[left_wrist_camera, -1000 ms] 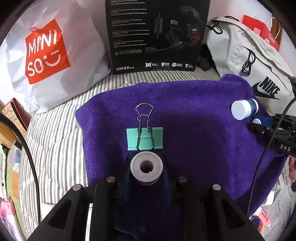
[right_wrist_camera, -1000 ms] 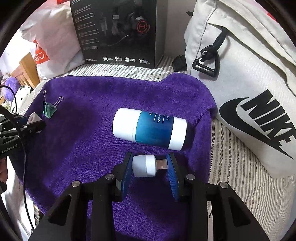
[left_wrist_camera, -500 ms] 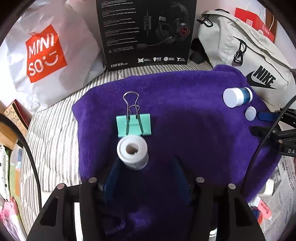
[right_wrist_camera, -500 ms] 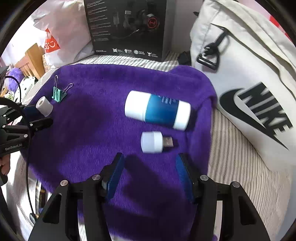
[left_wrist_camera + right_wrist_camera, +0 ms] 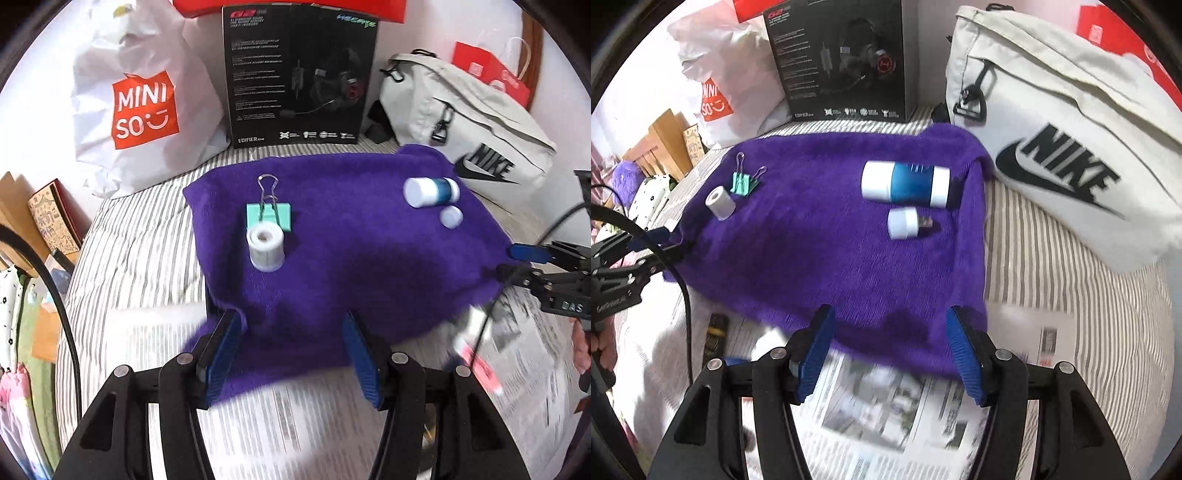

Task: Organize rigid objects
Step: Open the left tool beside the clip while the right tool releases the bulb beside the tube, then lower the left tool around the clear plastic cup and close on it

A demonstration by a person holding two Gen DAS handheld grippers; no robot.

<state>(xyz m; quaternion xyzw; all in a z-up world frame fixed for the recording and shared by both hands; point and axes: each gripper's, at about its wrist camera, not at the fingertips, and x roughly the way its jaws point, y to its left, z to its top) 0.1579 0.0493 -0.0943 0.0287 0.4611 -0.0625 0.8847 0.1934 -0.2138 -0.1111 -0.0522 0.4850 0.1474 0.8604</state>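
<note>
A purple towel [image 5: 351,258] lies on the striped bed. On it stand a white tape roll [image 5: 265,248] and, touching behind it, a teal binder clip [image 5: 269,218]. A blue-and-white tube [image 5: 905,184] lies on its side at the towel's right, with a small white USB plug [image 5: 905,222] just in front of it. My left gripper [image 5: 291,354] is open and empty over the towel's near edge. My right gripper [image 5: 890,347] is open and empty at the towel's near edge. The tube [image 5: 430,191] and plug [image 5: 450,217] also show in the left wrist view.
A black headset box [image 5: 299,74], a white Miniso bag [image 5: 140,107] and a grey Nike bag [image 5: 1060,147] stand behind the towel. Newspaper [image 5: 886,398] lies in front. Books [image 5: 51,218] sit at the left bed edge.
Both grippers opened and drew back toward me. The left let go of the tape roll by the binder clip; the right let go of the USB plug by the tube.
</note>
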